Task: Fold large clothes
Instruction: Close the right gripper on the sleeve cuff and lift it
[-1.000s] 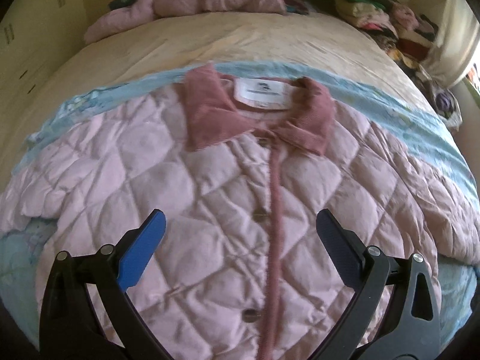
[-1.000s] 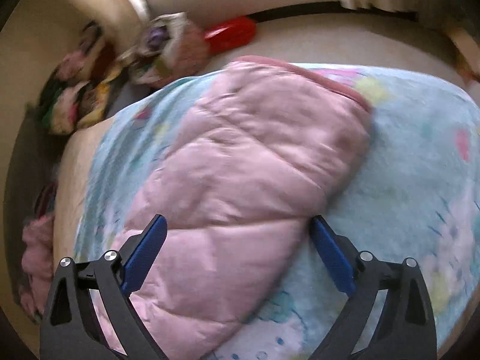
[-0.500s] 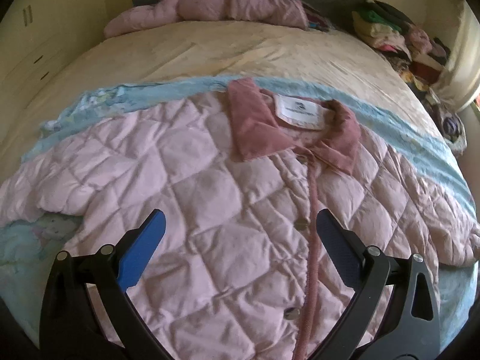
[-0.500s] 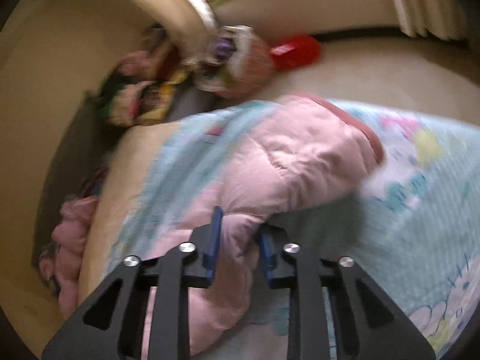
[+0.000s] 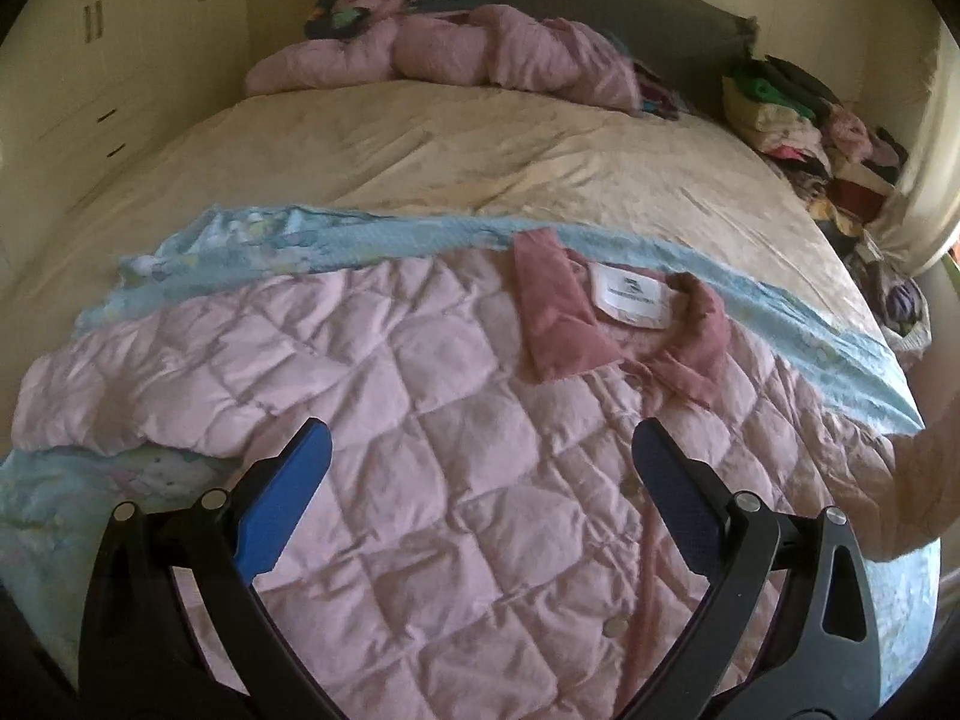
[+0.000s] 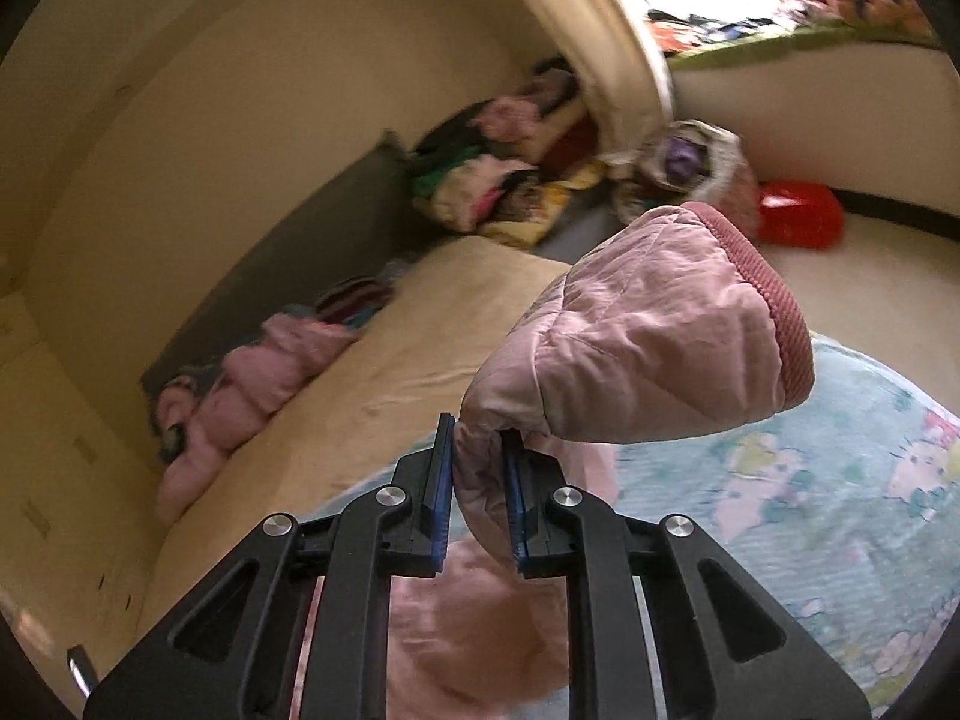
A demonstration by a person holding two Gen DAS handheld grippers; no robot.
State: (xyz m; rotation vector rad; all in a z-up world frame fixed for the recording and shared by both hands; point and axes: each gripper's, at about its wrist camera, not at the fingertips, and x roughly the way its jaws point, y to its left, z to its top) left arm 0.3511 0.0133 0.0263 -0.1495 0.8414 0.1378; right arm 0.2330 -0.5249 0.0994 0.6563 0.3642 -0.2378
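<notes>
Sleeve [image 6: 648, 330] now lifted, pinched in closing right tongs [image 6: 477, 498]; quilted pink.

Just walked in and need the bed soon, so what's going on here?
A person with a handheld gripper in each hand is folding a pink quilted jacket, spread front-up and buttoned on a light blue blanket on the bed. The right gripper is closing on a jacket sleeve and holds it clear of the blanket. The left gripper is open above the jacket's front, holding nothing.
</notes>
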